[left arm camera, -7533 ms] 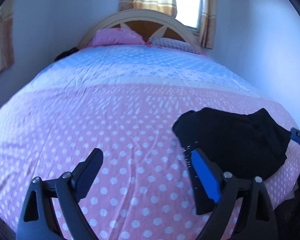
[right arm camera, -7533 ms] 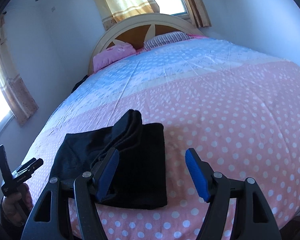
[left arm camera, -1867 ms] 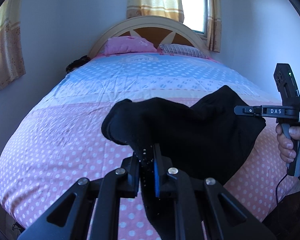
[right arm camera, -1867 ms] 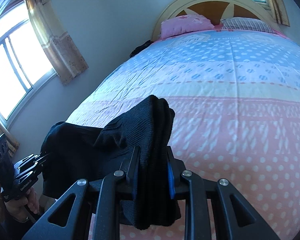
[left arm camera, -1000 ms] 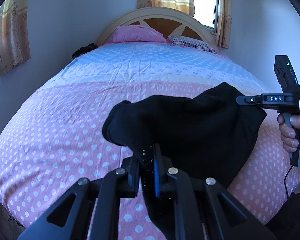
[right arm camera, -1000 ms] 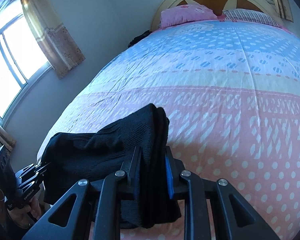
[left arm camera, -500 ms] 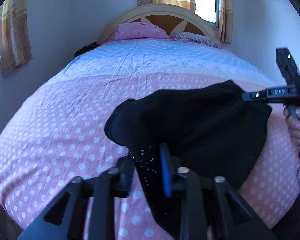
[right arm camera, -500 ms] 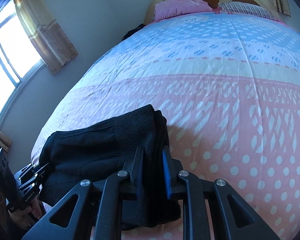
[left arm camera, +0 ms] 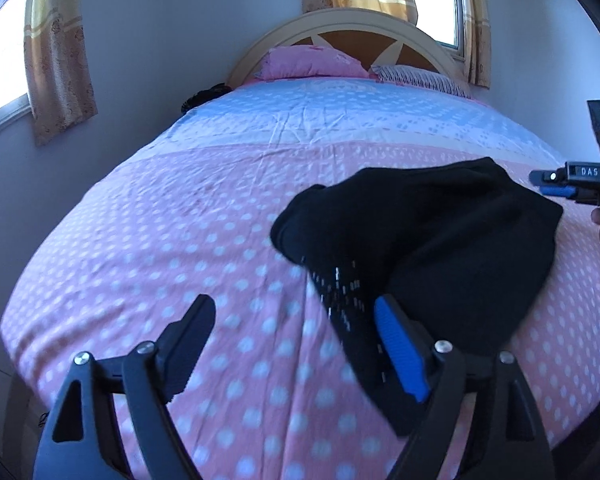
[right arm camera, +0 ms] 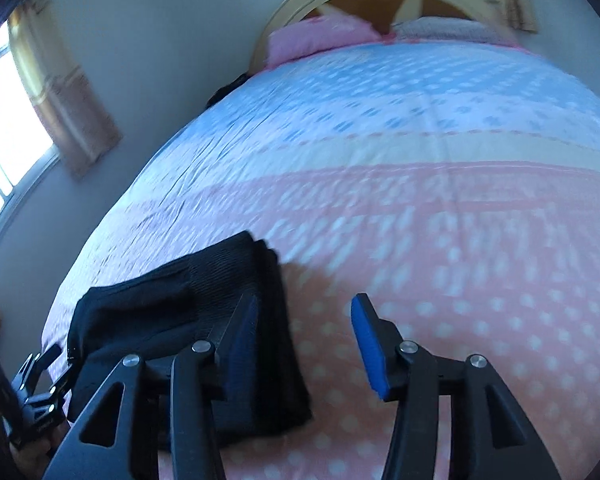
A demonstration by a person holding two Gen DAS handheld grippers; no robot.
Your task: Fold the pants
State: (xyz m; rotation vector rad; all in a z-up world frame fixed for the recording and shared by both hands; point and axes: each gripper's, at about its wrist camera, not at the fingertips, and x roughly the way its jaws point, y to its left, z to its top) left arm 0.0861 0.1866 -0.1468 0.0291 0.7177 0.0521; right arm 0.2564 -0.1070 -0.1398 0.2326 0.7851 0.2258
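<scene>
Left wrist view is showing both the left gripper [left arm camera: 296, 344] and right gripper [right arm camera: 304, 336] now spreading wide after pinching the black pants [left arm camera: 440, 240], which are lying folded near the foot of the bed [left arm camera: 180, 240], suggesting the fold is finishing.

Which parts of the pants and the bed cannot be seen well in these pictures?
- Pants, left wrist view: the near edge is hidden behind the left gripper.
- Pants, right wrist view: the near part is covered by the right gripper; motion blur softens the folds.
- Bed: its foot edge is cut off by the frame in both views.
- Pillows, right wrist view: blurred.
</scene>
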